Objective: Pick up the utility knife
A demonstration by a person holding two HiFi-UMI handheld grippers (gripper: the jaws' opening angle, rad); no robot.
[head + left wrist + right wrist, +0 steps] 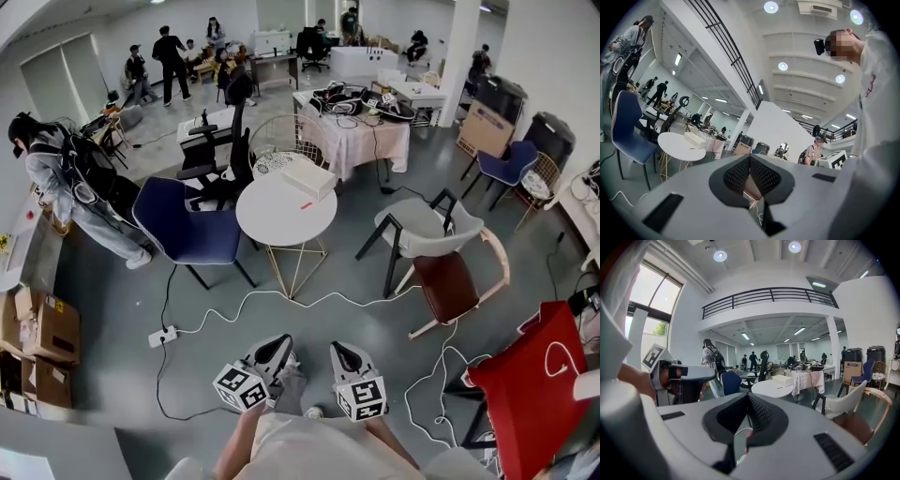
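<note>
1. Your left gripper (277,347) is well short of the round white table (272,225), on its near side. Its jaws are pressed together at the tips with nothing between them.
2. Your right gripper (341,351) is just beside the left one, equally far from the table. Its jaws are also closed and empty.
3. The utility knife (307,204) shows only as a small red sliver on the table top, just in front of the white box (309,178) at the table's far edge.
4. A blue chair (187,225) stands left of the table and a grey chair (427,230) stands right of it.
5. A white cable (281,300) snakes over the floor between the table and your grippers.
</note>
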